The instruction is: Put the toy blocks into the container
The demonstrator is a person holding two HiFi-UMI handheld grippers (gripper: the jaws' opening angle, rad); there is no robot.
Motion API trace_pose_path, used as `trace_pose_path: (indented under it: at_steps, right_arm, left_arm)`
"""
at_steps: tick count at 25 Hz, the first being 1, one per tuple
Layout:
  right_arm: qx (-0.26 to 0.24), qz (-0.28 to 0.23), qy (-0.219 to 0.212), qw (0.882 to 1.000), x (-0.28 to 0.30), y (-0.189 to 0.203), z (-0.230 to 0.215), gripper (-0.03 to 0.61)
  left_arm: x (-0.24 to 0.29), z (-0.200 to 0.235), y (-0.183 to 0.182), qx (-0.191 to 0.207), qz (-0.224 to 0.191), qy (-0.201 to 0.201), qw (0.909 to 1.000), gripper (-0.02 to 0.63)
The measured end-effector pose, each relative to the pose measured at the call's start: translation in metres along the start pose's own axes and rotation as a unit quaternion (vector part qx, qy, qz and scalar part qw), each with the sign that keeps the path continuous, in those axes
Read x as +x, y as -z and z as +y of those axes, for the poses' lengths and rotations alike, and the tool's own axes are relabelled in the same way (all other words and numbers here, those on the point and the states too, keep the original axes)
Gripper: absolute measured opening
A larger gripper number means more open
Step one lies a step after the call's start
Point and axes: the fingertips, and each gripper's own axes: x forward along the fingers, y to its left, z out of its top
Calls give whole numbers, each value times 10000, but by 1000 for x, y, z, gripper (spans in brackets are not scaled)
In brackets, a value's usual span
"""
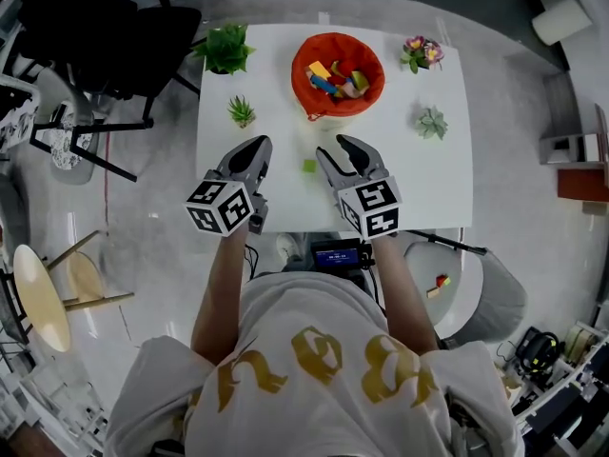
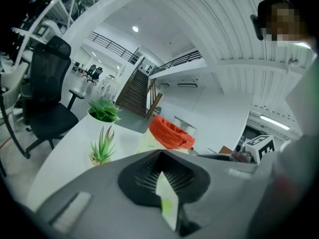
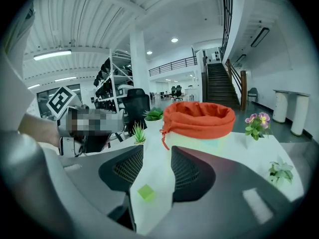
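The block lies just short of the container, so lower your right gripper, jaws apart and empty, squarely over it, close on flat faces, and keep the left gripper, jaws together, clear.

No word or number can be read for certain. The person's white shirt bears large gold characters, seen from above and bent by folds, too distorted to make out. The cube on the left tongs and the one on the right tongs bear only black-and-white square marker patterns. A small blue screen shows print too small to read.
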Motion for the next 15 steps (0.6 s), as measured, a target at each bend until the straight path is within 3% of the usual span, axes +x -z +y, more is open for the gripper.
trace_pose_path:
  at_steps: [15]
  right_arm:
    - [-401,870,-942,9909,31,70,29,220]
  left_arm:
    - [0,23,42,-316,390,-194,9986,2]
